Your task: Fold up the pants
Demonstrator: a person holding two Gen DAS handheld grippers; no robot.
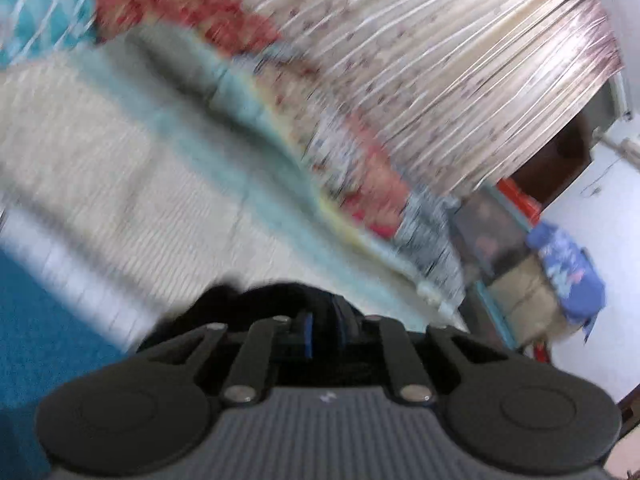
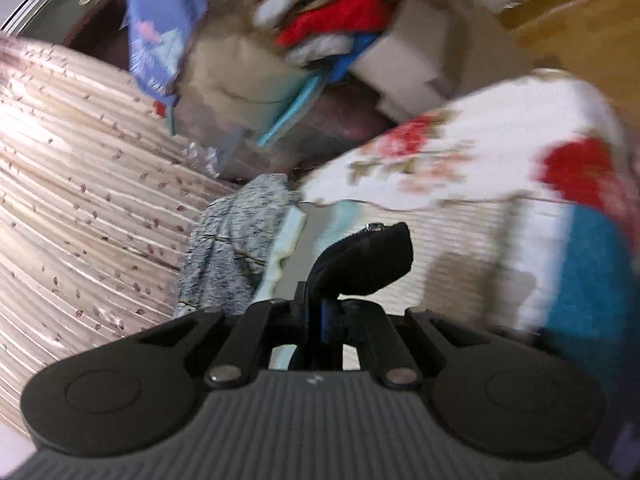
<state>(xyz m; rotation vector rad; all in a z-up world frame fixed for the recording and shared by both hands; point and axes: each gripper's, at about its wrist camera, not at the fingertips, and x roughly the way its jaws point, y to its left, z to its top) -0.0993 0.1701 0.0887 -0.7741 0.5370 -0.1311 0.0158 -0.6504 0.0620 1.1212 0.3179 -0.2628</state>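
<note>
A cream ribbed mat (image 1: 100,168) covers the bed. Each hand-held gripper, left (image 1: 320,320) and right (image 2: 320,312), is clamped on the black fabric pants (image 2: 368,260). Judging by this, a fold is under way; next, lay the cloth flat.

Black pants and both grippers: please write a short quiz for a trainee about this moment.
1. True or false: the right gripper is shut on the black pants.
2. Which colour is the carpet at the lower left in the left wrist view? A red, B blue, C yellow.
3. Fill in: black cloth shows between the fingers of the left gripper, whose jaws are ____.

Key: 1 true; 2 B; 3 shut.
</note>
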